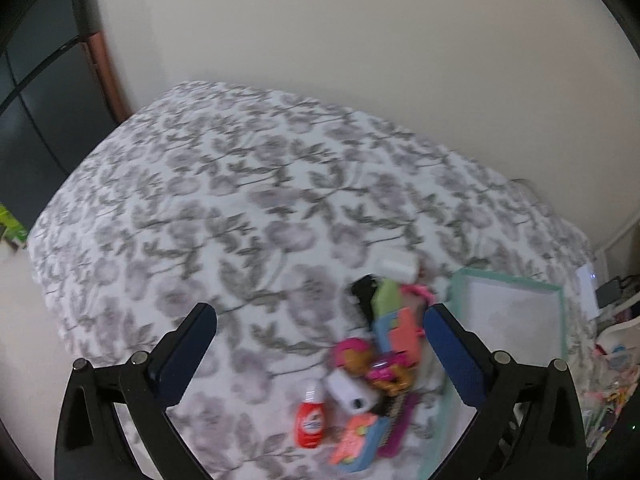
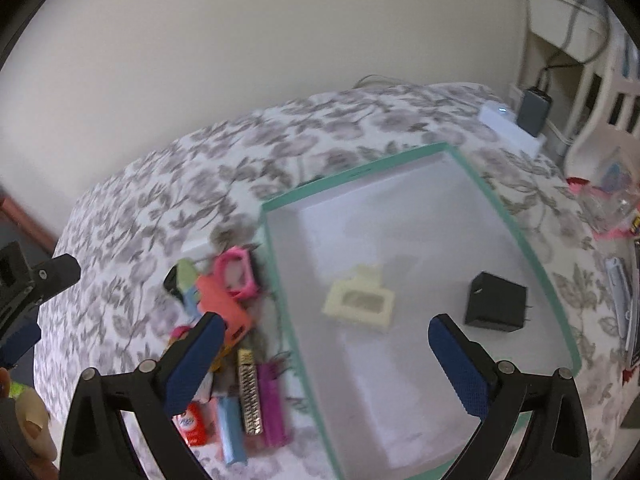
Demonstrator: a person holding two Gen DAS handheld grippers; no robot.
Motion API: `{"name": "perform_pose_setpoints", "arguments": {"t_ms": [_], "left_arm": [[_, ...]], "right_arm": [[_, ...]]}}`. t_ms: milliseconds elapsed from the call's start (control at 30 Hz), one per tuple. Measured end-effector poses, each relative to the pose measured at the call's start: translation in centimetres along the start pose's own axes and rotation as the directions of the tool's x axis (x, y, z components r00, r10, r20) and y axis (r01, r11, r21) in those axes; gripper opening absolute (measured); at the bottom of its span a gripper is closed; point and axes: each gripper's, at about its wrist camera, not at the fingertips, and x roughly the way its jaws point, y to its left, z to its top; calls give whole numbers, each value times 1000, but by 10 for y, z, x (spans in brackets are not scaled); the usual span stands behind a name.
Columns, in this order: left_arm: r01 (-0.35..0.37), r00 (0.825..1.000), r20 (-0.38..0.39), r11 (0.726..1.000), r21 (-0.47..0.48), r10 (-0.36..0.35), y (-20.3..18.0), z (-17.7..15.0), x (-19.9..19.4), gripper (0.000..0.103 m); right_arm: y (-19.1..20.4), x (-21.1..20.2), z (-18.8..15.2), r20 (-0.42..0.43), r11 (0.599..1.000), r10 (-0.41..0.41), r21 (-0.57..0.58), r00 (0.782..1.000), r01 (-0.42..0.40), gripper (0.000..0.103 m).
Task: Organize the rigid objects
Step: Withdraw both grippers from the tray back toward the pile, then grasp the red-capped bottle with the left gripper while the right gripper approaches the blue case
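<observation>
On the bed [image 2: 160,184], near its right edge, a teal-rimmed tray [image 2: 516,232] holds a cream clip [image 2: 360,300] and a black cube [image 2: 496,300]; mixed toys [image 1: 380,344] lie piled just left. Left hand-held gripper [image 1: 320,332] and right hand-held gripper [image 2: 324,340] gape wide, holding nothing.

Floral-covered bed [image 2: 168,184], teal-rimmed tray [image 2: 516,236] beside toy pile [image 2: 236,320], white box [image 2: 508,128]

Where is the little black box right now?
In the right wrist view, the black box sits inside the green-rimmed tray, on its right side, apart from the cream clip to its left.
</observation>
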Motion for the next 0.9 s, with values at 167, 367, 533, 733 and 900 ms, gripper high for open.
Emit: {"name": "perform_pose_setpoints", "arguments": {"t_ms": [167, 367, 533, 733, 900], "left_arm": [[-40, 998, -44, 998, -40, 38, 25, -8, 6, 103], [-30, 984, -176, 997, -71, 17, 36, -30, 33, 103], [-83, 973, -219, 995, -54, 69, 40, -45, 46, 103], [-117, 944, -315, 992, -44, 98, 53, -64, 72, 103], [-92, 922, -384, 993, -80, 55, 64, -78, 88, 103]], "right_arm": [[17, 9, -10, -74, 997, 68, -18, 995, -69, 103], [29, 29, -24, -190, 996, 37, -77, 981, -52, 103], [36, 37, -34, -253, 993, 70, -78, 965, -92, 103], [43, 49, -46, -297, 990, 14, -131, 955, -55, 103], [53, 50, -55, -311, 982, 14, -173, 950, -71, 102]]}}
